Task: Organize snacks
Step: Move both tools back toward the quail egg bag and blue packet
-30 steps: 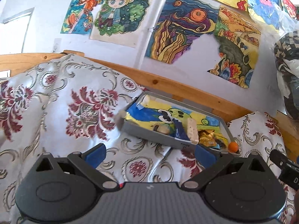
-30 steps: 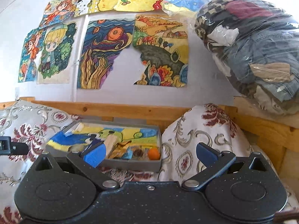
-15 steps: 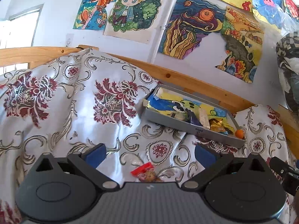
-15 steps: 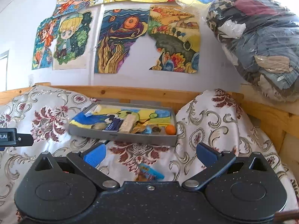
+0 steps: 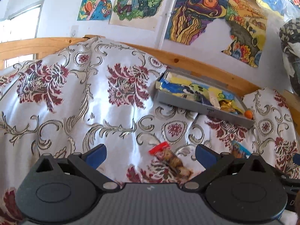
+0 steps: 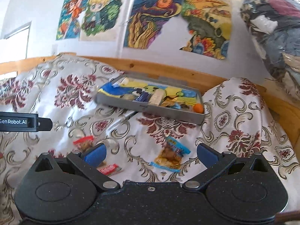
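A grey tray (image 5: 203, 107) (image 6: 150, 111) with a colourful lining lies on the flowered cloth and holds several snacks and a small orange ball (image 6: 198, 108). A clear snack packet with a red top (image 5: 169, 160) (image 6: 83, 142) lies on the cloth between the wide-apart fingers of my left gripper (image 5: 150, 154), which is open and empty. A blue-edged snack packet (image 6: 171, 154) (image 5: 241, 149) lies between the fingers of my right gripper (image 6: 150, 153), also open and empty. A small red packet (image 6: 110, 168) sits by its left finger.
The flowered cloth (image 5: 75, 103) is rumpled and bulges at the left and far right. A wooden rail (image 6: 168, 71) and a wall with drawings stand behind the tray. A bagged bundle of clothes (image 6: 277, 30) hangs at the upper right. The left gripper's body (image 6: 24, 121) shows at the left edge.
Both views have tipped downward and drawn back from the tray. The loose packets on the cloth have come into view in front of both grippers. Both grippers stay open.
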`<state>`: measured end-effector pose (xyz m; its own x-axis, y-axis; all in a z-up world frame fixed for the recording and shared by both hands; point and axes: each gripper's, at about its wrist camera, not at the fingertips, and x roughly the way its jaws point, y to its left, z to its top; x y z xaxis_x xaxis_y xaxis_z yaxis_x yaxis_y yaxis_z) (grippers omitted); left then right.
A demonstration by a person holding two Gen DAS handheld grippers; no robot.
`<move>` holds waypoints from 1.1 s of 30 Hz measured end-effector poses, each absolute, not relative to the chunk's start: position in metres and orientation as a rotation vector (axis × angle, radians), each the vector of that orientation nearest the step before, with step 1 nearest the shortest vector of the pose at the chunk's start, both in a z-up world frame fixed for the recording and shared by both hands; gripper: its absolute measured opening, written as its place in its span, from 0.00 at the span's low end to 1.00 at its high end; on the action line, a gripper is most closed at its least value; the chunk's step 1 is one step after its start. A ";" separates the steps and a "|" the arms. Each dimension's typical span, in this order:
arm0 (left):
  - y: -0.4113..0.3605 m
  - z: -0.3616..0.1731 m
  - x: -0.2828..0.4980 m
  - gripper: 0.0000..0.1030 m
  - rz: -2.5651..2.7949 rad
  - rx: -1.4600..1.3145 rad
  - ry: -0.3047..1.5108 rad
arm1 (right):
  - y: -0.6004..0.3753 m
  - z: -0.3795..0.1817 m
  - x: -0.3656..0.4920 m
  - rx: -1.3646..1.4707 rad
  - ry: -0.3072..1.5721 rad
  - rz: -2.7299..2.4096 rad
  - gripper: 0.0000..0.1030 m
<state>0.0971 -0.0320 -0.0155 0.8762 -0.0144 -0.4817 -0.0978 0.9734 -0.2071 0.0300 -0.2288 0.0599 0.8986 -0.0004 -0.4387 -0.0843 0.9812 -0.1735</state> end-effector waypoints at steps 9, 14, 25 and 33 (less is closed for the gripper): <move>-0.033 -0.030 0.094 0.99 0.034 -0.202 0.562 | -0.222 0.050 0.036 -0.221 0.521 0.055 0.99; -0.036 -0.034 0.094 0.99 0.024 -0.188 0.580 | -0.220 0.047 0.040 -0.229 0.545 0.053 0.99; -0.033 -0.036 0.098 0.99 0.045 -0.194 0.600 | -0.224 0.048 0.041 -0.206 0.542 0.020 0.99; -0.040 -0.042 0.109 0.99 0.078 -0.219 0.636 | -0.232 0.056 0.029 -0.162 0.464 -0.002 0.99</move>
<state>0.1094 -0.0395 -0.0416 0.8027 0.0057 -0.5964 -0.1395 0.9740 -0.1785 0.0287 -0.2323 0.0557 0.8945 -0.0390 -0.4454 -0.0347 0.9871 -0.1561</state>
